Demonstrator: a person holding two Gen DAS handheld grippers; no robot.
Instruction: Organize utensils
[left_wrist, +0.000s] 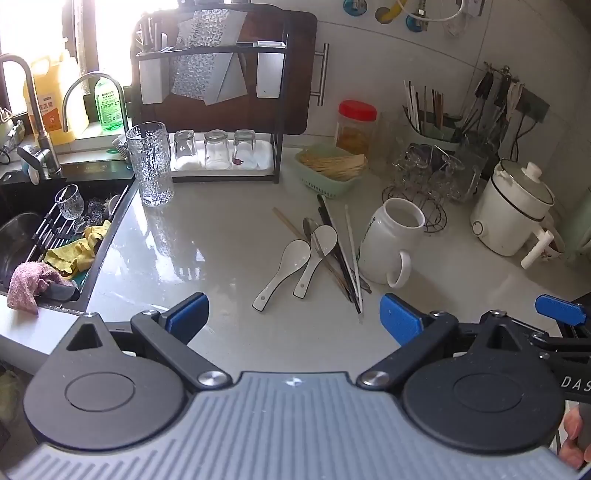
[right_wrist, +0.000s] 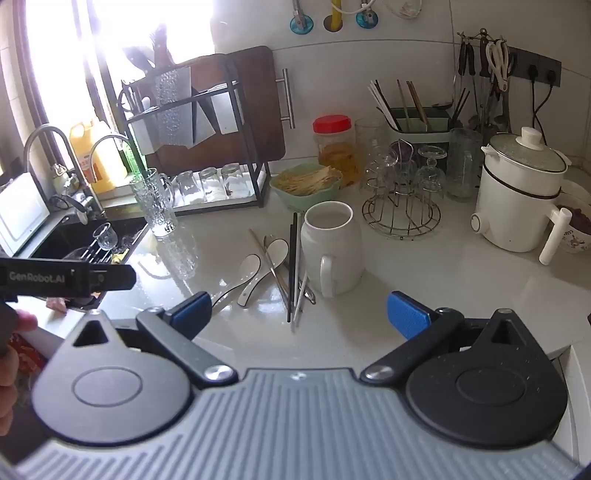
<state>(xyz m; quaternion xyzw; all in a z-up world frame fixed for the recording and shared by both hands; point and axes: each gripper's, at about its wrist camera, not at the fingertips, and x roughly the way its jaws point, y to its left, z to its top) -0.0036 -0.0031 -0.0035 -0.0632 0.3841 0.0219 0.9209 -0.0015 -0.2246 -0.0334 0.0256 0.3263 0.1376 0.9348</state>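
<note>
At the far left a black sink (left_wrist: 74, 206) holds a drying rack with a small glass (left_wrist: 68, 201), a yellow cloth (left_wrist: 79, 249) and a pink rag (left_wrist: 29, 284) draped over its edge. Just right of it on the pale counter (left_wrist: 207, 258) stands a tall textured glass (left_wrist: 150, 164), and behind that a black shelf (left_wrist: 225, 110) with three upturned tumblers on a white tray. The left gripper (left_wrist: 293, 314) hovers above the near counter, jaws spread wide and holding nothing. Beyond its gap lies the pile of utensils — two white spoons (left_wrist: 291, 264) side by side, a metal spoon (left_wrist: 312, 227) under one of them, and black, white and wooden chopsticks (left_wrist: 343, 258) fanned across each other. A white mug (left_wrist: 391, 243) stands upright just right of the pile, handle toward the camera, apparently touching the nearest chopsticks. The right gripper (right_wrist: 298, 310) is likewise wide open and empty, low over the counter in front of the same pile. Further right sit a wire stand of glasses (right_wrist: 402, 192), a green chopstick holder (right_wrist: 421, 125) and a white pot (right_wrist: 517, 199).
</note>
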